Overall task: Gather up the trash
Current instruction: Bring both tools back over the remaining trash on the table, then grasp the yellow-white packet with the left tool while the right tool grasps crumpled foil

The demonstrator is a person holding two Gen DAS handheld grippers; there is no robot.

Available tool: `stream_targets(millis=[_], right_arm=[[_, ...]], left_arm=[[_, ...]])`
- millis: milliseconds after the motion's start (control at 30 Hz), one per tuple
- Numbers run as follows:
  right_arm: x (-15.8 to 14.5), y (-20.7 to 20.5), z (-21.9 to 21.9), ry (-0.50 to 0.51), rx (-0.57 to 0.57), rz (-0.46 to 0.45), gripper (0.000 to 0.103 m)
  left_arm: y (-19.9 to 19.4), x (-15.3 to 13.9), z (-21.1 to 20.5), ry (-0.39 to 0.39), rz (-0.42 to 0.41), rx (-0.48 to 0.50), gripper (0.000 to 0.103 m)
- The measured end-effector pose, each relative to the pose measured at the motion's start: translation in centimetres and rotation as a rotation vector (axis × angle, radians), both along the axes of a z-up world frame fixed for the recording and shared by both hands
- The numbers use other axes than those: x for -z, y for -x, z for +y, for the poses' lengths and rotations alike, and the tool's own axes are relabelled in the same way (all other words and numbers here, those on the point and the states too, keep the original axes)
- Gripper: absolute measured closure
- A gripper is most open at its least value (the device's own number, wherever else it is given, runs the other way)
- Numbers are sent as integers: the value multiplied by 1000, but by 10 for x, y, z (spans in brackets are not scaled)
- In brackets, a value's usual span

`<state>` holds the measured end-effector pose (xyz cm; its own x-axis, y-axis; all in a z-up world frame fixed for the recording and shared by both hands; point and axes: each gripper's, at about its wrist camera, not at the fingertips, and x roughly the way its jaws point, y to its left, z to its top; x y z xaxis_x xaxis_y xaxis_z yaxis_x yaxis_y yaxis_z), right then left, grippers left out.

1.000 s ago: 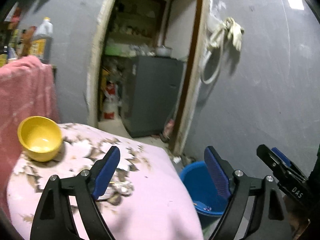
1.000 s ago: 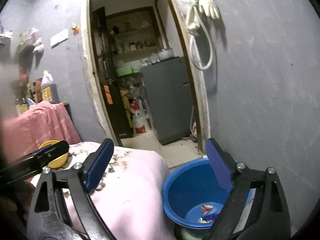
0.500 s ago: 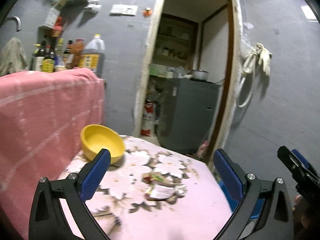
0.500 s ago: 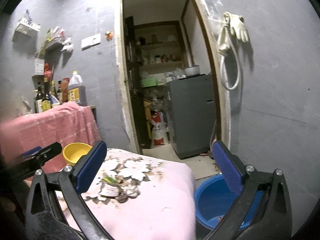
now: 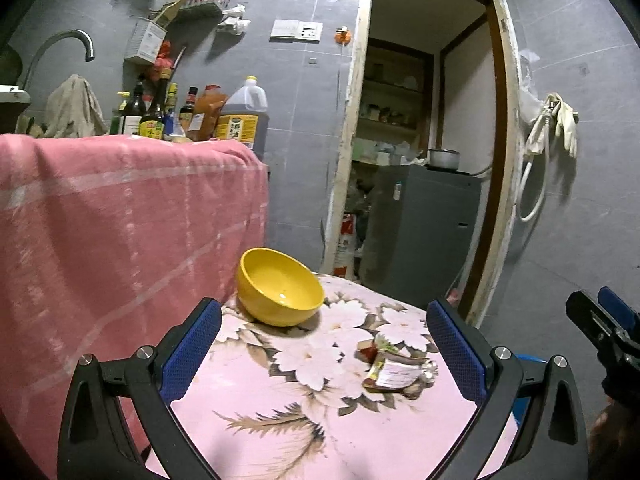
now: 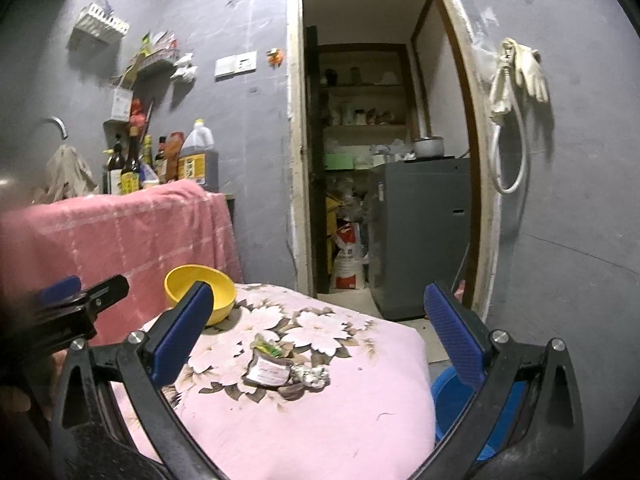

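Both hand-held grippers, left [image 5: 320, 340] and right [image 6: 320, 328], wide open and empty; blue basin [image 6: 452, 396] (mostly hidden) beside the table [image 6: 320, 432].

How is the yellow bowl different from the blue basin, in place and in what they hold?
The yellow bowl stands on the flowered pink cloth; the blue basin sits lower, beside the cloth's edge. The bowl is fully in view and looks empty; the basin is mostly hidden, so its contents cannot be told. Both are round, open containers.

A glossy yellow bowl [image 5: 280, 288] sits on soft flowered cloth [image 5: 320, 432] beside a crinkled shiny wrapper [image 5: 396, 374].
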<state>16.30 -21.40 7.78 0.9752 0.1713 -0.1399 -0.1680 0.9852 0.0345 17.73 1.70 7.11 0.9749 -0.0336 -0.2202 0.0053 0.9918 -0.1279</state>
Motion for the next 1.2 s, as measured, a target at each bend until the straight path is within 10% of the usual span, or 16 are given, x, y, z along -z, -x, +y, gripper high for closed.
stream_targets(millis=[867,1200], right_arm=[[76,-105,-15,39,-52,297,0],[106,-159,-12,31,-121,515,9]], left_arm=[[-96,53,-21,-33,294,123,4],[-145,81,-40,-7,479,274,53]])
